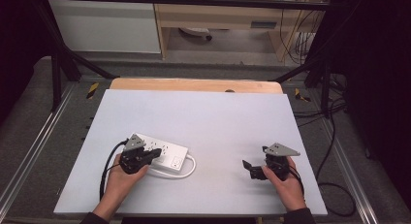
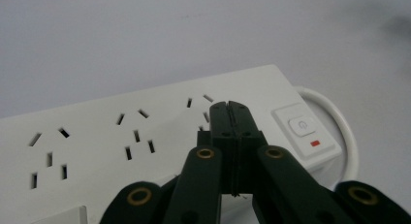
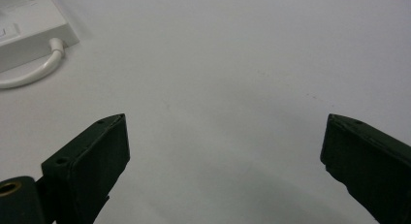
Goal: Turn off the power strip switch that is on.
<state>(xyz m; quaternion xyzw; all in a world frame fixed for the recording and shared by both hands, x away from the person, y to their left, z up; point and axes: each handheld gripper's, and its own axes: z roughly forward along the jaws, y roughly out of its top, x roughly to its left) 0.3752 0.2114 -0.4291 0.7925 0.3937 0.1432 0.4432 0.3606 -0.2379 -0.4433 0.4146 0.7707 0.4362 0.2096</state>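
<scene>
Pale grey board (image 1: 218, 122) on a wooden table (image 1: 194, 84). Black frame bars (image 1: 194, 0) overhead. Beyond: light wood furniture (image 1: 218, 15), possibly a desk. Cables (image 1: 334, 161) cross dark floor at right.

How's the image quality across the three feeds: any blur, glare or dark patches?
High view: even light on the table, surroundings dark. Left gripper view: power strip sharp, near jaws soft. Right gripper view: jaws blurred, with a soft shadow on the table between them.
</scene>
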